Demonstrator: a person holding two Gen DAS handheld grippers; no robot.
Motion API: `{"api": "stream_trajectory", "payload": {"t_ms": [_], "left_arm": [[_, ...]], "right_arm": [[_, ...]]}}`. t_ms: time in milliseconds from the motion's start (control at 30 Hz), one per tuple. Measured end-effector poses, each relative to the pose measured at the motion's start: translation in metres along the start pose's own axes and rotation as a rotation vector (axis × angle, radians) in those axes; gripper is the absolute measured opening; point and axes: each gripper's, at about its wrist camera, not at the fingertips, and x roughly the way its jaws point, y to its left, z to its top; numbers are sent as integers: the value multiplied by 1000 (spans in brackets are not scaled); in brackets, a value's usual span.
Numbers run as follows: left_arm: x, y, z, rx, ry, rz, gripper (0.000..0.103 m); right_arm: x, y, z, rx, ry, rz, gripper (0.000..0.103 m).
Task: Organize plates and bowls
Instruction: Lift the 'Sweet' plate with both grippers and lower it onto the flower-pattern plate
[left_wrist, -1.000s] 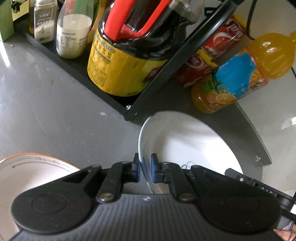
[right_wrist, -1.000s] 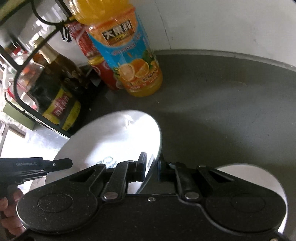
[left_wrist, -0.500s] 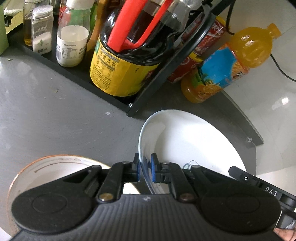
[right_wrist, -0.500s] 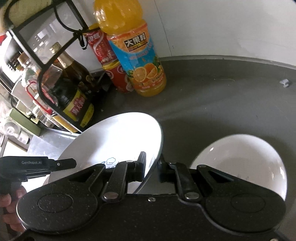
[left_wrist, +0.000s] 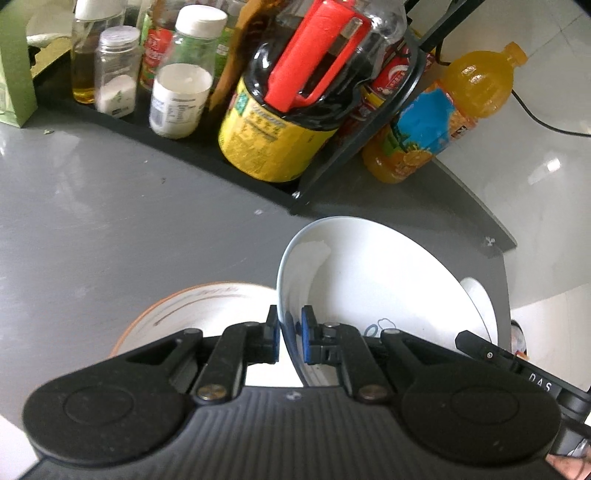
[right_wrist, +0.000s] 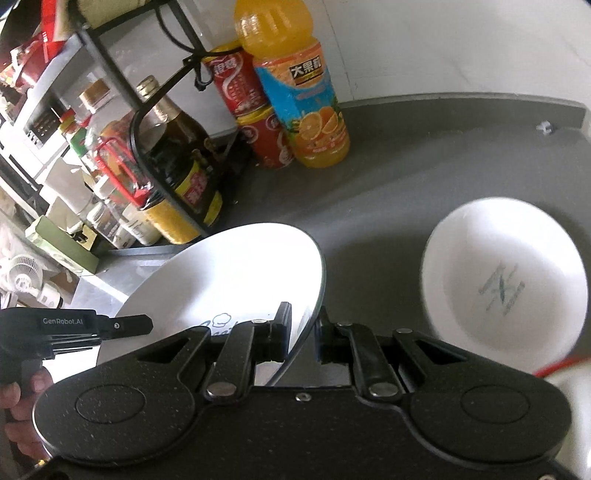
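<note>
Both claws have risen and drawn back since a second ago: more tabletop (left_wrist: 110, 221) shows, and the condiment rack (left_wrist: 258, 184) sits farther off. Left claw (left_wrist: 289, 341) and right claw (right_wrist: 303, 336) are each pinched narrow on opposite rim edges of one white plate (left_wrist: 388, 288), which hangs tilted, clear of the tabletop.

Risks, as judged:
- Two-point rim grip; if the hands drift apart or twist unevenly, the glazed rim could slip from the pads.
- Tilted plate passes near the soy sauce jug (left_wrist: 273, 122) and orange juice bottle (right_wrist: 306, 99); a swing could knock one.
- Setting down off-centre on another dish could chip it.

View differences:
- Left wrist: orange-rimmed plate (left_wrist: 192, 314) on the tabletop directly below the claw, a likely stacking target. A second white dish edge (left_wrist: 480, 299) beyond the held plate; identity unclear.
- Right wrist: white bowl (right_wrist: 506, 277) with a faint blue mark, resting apart to the right, and a red-edged item at bottom right, too cropped to name.
</note>
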Motion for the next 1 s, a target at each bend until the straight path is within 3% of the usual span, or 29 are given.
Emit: {"api": "stream_trajectory", "payload": {"t_ms": [500,1000], "left_arm": [[-27,44,-24,71,32,-2,9],[-21,72,-30,70,63,3,11]], "right_arm": [[-11,40,-63,69,-29,-27,12],[-2,64,-85,54,-15,-62,13]]}}
